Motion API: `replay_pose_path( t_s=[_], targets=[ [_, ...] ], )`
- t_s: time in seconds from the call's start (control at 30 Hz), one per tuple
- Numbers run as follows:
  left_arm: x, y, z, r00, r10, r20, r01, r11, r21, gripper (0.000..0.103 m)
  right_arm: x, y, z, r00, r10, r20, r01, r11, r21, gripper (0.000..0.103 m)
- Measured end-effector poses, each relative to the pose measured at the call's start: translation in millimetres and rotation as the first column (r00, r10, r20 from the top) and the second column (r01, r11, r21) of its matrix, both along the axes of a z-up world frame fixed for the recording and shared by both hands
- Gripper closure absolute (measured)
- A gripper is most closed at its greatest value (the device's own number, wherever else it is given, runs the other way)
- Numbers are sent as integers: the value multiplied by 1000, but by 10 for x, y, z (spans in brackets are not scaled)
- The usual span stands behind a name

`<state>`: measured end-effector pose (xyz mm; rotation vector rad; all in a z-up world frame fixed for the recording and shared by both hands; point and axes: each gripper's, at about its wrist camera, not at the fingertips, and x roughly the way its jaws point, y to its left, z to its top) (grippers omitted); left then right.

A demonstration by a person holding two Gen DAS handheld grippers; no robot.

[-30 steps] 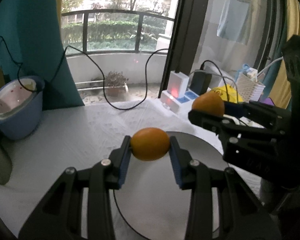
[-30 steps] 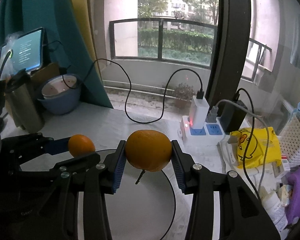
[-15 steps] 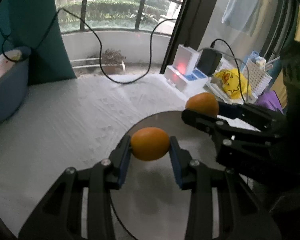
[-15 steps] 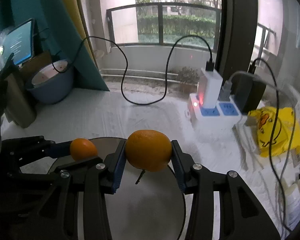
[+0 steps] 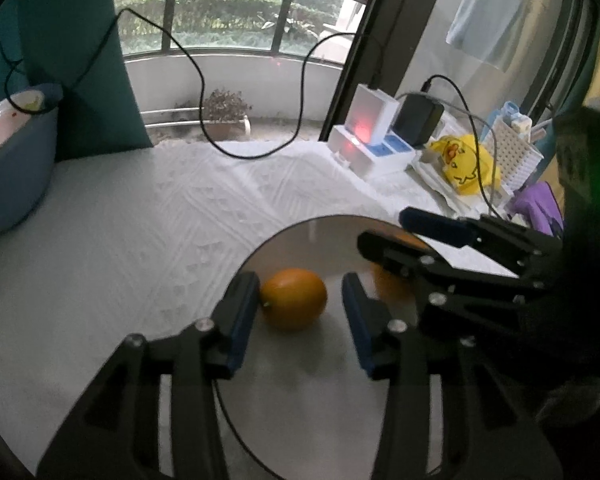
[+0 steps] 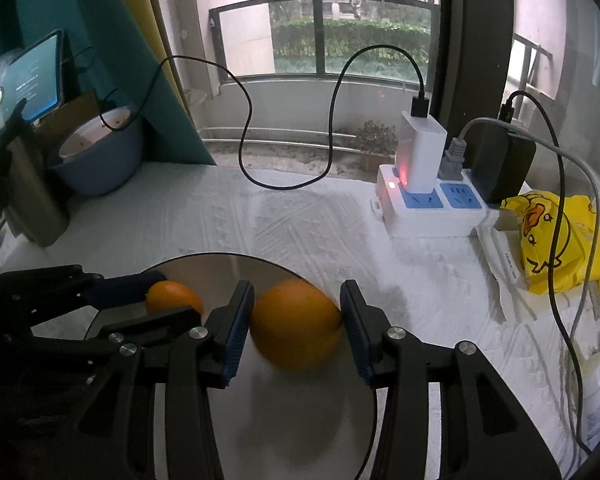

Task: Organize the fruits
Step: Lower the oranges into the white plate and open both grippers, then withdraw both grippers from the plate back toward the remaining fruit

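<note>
Table surface (image 6: 300, 220): white cloth with a raised woven pattern, matte and soft-looking; it carries everything below.
Plate (image 5: 300, 248): round, flat, grey, with a smooth and slightly reflective face and a thin dark rim; it lies on the cloth directly under both of my claws.
Progress: I judge the placing step nearly done. Both fruits sit on the plate; what remains is to finish the release and lift both claws clear. No other loose fruit shows in either view, so I cannot tell whether more is left.
Right gripper (image 6: 298, 316): jaws opening, with the large orange between the blue ribbed pads; the orange looks blurred, and the pads appear to have just let go of it.
Left gripper (image 5: 300, 304): jaws opening; a clear gap shows on the right pad's side, so nothing is gripped.
Large orange (image 6: 296, 324): round, with a dull, finely pitted skin; it rests on the plate near its right edge.
Small orange (image 5: 293, 298): oval, smoother and glossier, with a dark stem spot; it rests on the plate beside the left pad.
</note>
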<state>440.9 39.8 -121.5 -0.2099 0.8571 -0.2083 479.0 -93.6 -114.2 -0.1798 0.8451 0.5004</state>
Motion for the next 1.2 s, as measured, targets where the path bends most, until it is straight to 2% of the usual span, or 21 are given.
replay_pose_path(
  t_s=[0.1,0.33,0.77,0.8,0.83,0.87,1.2],
  targets=[
    [-27,8,34,1000,5,4,-5,1000,5,57,-5,-15,4,1000,-6,-6,6,1000,4,47],
    [-102,36,120,1000,12,-1,-12,1000,-14,56,-75,1,68,1000,-1,5,1,1000,-1,46],
    [-367,49,434,998,49,46,-49,999,0,54,-316,-145,395,998,-31,56,30,999,13,46],
    [-395,48,461,998,48,50,-49,999,2,46,-340,-147,422,998,-32,60,31,999,13,46],
    [-422,44,491,997,49,55,-49,999,3,28,-367,-152,449,997,-32,64,31,999,14,46],
    [-462,45,530,997,50,67,-50,999,-1,23,-400,-162,486,997,-33,70,32,999,16,46],
    [-796,20,843,989,48,141,-46,999,-13,20,-683,-199,763,992,-37,120,34,999,23,46]
  ],
)
